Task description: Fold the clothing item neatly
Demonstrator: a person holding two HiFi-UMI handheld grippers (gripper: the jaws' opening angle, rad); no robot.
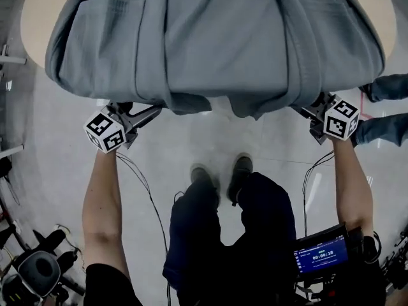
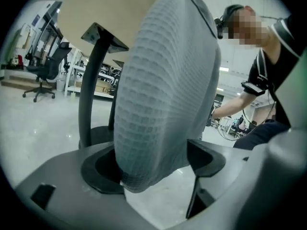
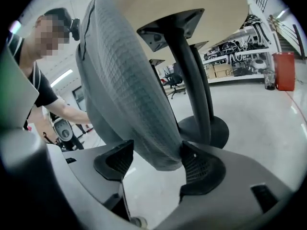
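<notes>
Pale grey floor (image 1: 178,152) spread below a round, light wooden table (image 1: 38,18). A grey-blue garment (image 1: 217,43) lay bunched across the tabletop, its near edge drooping over the rim toward the person. Both bare forearms reached forward and a little outward from the body, the left arm (image 1: 102,203) and the right arm (image 1: 350,177) each ending at a marker cube just under the hanging hem. The left gripper (image 1: 150,113) pointed forward, inward and slightly downward. Its jaws stood wide and released, with a thick waffle-textured fold (image 2: 163,95) of the garment hanging between them; the cloth rested against one pad and was not squeezed. The right gripper (image 1: 306,110) mirrored it on the other side and tipped somewhat lower. Its jaws were likewise spread, with another hanging fold (image 3: 129,90) touching one ribbed pad and standing clear of the other. A patch pocket (image 1: 108,37) lay flat on the garment's left part, and what it held could not be told. Behind the cloth stood the table's dark curved leg (image 3: 192,75) on its round base. Farther off, a red bin (image 3: 284,71) stood on the floor beside shelves; its inside was out of sight.
</notes>
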